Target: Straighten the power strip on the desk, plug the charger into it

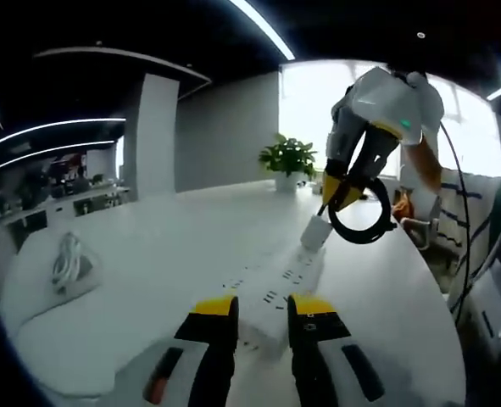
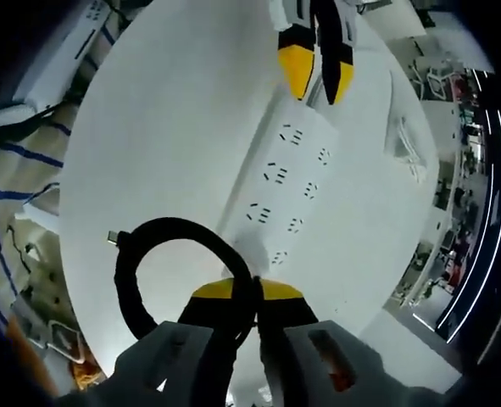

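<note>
Left gripper (image 1: 262, 309) jaws clamp the power strip (image 1: 286, 284) end at 6 o'clock on the counter (image 1: 148, 254); right gripper (image 2: 245, 292) holds the charger (image 1: 316, 232) at 1 o'clock, black cable (image 2: 148, 254) looped; rigid, light, smooth; grip its body sides.

The bench (image 1: 148, 246) is looking white, smooth and a little shiny, with soft light spreading over it. The power strip (image 2: 288, 182) is looking like hard white plastic, smooth and matt. The charger (image 1: 315, 233) is looking like the same plain white plastic. Its cable (image 2: 148, 254) is looking black, rubbery and dull. The left gripper (image 1: 263, 309) is showing yellow tips and grey matt plastic. The right gripper (image 2: 243, 292) is looking the same. A white cord (image 1: 66, 259) is looking soft.
</note>
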